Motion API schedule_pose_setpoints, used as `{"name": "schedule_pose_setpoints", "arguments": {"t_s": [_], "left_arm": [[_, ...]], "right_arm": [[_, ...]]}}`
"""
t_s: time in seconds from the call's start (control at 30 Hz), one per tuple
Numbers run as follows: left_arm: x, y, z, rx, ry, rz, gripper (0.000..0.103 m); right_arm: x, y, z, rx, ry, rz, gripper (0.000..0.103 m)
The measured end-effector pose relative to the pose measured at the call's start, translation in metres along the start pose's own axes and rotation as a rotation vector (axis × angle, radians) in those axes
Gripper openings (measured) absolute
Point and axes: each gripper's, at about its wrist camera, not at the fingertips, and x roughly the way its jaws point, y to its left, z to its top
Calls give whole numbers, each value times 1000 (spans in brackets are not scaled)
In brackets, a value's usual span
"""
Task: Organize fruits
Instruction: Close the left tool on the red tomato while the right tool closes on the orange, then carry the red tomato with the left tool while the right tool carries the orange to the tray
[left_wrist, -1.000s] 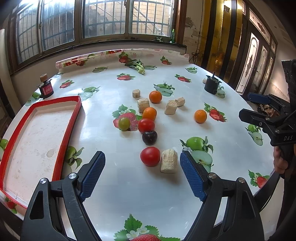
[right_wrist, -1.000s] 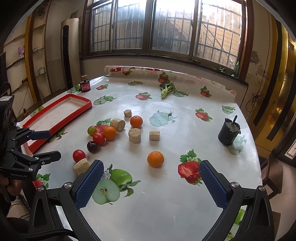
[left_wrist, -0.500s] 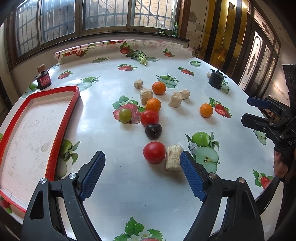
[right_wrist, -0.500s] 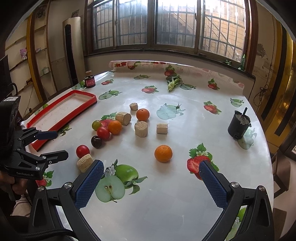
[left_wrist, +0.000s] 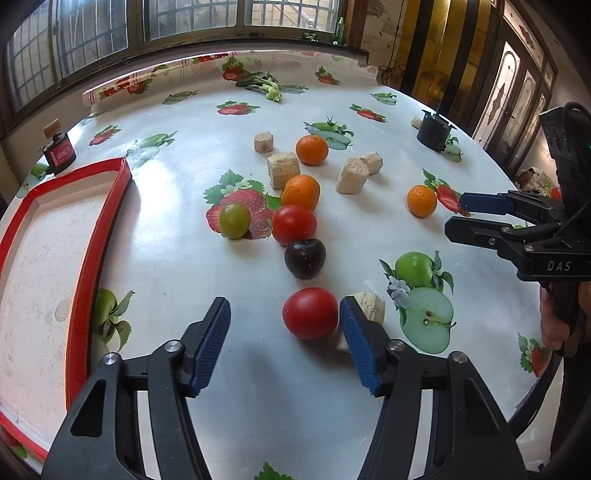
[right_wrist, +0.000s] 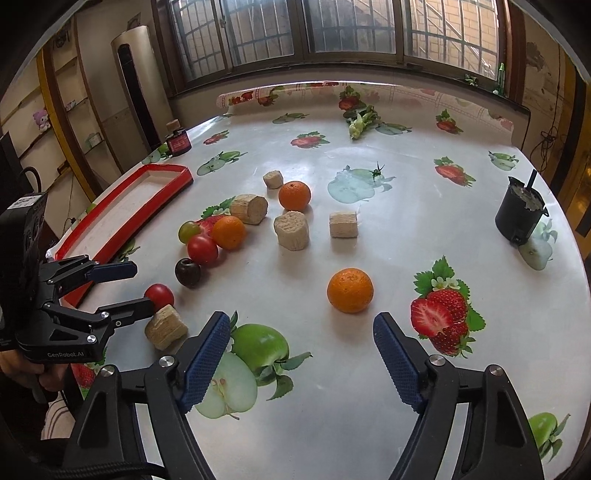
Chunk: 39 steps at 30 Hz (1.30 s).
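My left gripper (left_wrist: 284, 325) is open around a red tomato (left_wrist: 310, 313), which sits near its right finger, just beside a tan block (left_wrist: 367, 308). Beyond lie a dark plum (left_wrist: 305, 257), another red tomato (left_wrist: 294, 224), a green grape-like fruit (left_wrist: 233, 220) and three oranges (left_wrist: 301, 192). My right gripper (right_wrist: 301, 349) is open and empty, just short of a lone orange (right_wrist: 349, 290). The red-rimmed tray (left_wrist: 85, 258) is at the left and holds nothing.
Several tan blocks (right_wrist: 291, 229) lie among the fruit. A black cup (right_wrist: 521, 214) stands at the right, a small dark jar (right_wrist: 178, 142) at the far left. The round table's edge (right_wrist: 576, 332) curves close on the right.
My left gripper has moved forward and down, so the near red tomato now lies between its fingers. My right gripper has moved closer to the lone orange.
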Motion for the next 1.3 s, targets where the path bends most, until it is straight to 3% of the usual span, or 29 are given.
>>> {"name": "schedule_pose_setpoints", "arguments": {"t_s": [0.2, 0.27, 0.3, 0.33, 0.5, 0.73, 1.07, 1.3], "left_arm": [[15, -7, 1, 5, 80, -86, 49], [15, -15, 0, 40, 74, -57, 46], [15, -17, 1, 48, 73, -58, 43], [16, -17, 1, 44, 74, -81, 31], [16, -15, 3, 31, 78, -102, 27], [4, -9, 0, 9, 52, -107, 27], [-38, 17, -6, -56, -33, -80, 27], [-51, 39, 10, -92, -80, -75, 27]], "right_arm": [[23, -11, 7, 35, 31, -5, 66], [31, -15, 8, 43, 46, -17, 61], [35, -16, 9, 45, 49, -35, 60], [37, -18, 8, 43, 48, -52, 60], [42, -31, 6, 83, 49, -52, 35], [31, -27, 3, 96, 33, -17, 33], [-8, 25, 13, 28, -48, 59, 33], [-18, 52, 39, -1, -104, 147, 33]]}}
